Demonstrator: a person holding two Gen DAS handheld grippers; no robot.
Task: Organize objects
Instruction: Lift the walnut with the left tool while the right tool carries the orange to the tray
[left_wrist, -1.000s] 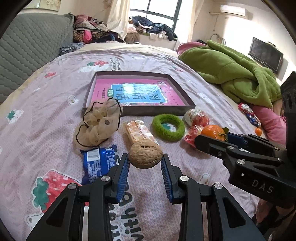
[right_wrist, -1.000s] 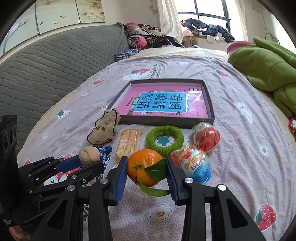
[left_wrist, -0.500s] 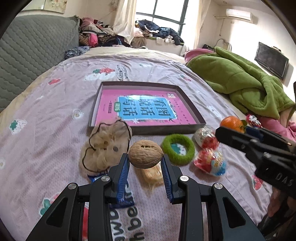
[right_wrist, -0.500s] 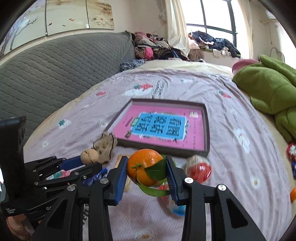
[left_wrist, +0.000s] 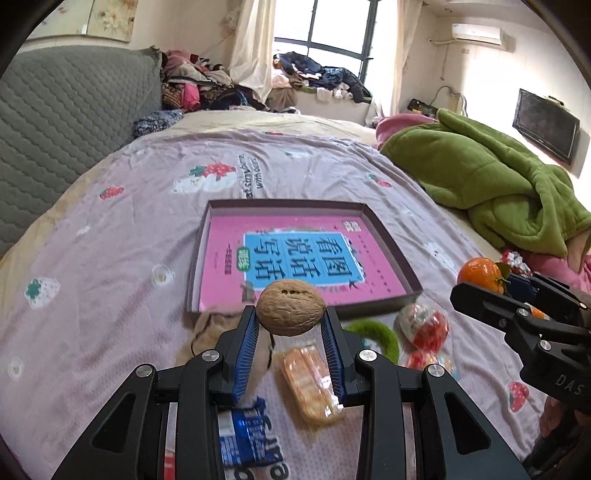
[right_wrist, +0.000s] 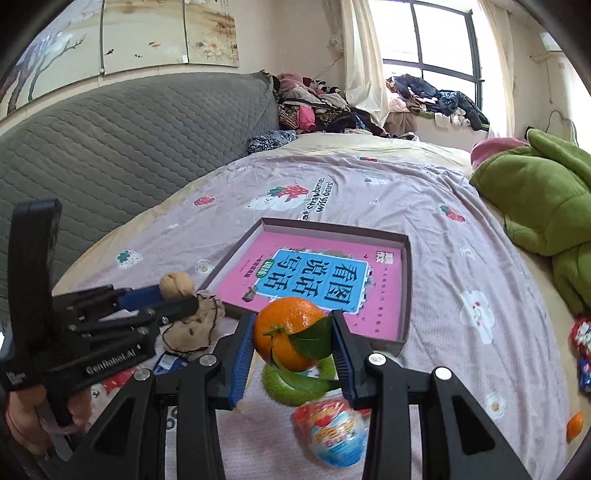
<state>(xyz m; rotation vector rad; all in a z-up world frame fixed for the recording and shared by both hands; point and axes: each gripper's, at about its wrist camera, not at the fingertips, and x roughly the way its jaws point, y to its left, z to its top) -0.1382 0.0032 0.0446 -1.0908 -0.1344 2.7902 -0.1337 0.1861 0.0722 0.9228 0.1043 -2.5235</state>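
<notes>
My left gripper (left_wrist: 291, 325) is shut on a brown walnut (left_wrist: 291, 312) and holds it in the air above the bed, just short of the near edge of the shallow box (left_wrist: 388, 243) with the pink and blue book inside. My right gripper (right_wrist: 293, 341) is shut on an orange with a green leaf (right_wrist: 287, 332), also held up before the box (right_wrist: 405, 280). The right gripper with the orange (left_wrist: 480, 274) shows at the right of the left wrist view. The left gripper with the walnut (right_wrist: 176, 285) shows at the left of the right wrist view.
On the bedspread below lie a beige scrunchie (left_wrist: 207, 332), a wrapped biscuit pack (left_wrist: 308, 384), a blue snack packet (left_wrist: 243, 435), a green ring (left_wrist: 380, 334) and two wrapped toy eggs (left_wrist: 423, 325). A green quilt (left_wrist: 491, 188) lies at right, the grey headboard (right_wrist: 110, 147) at left.
Both grippers have risen off the bed and moved forward toward the box, each still holding its object. The items on the bedspread now lie below and behind the fingertips.
</notes>
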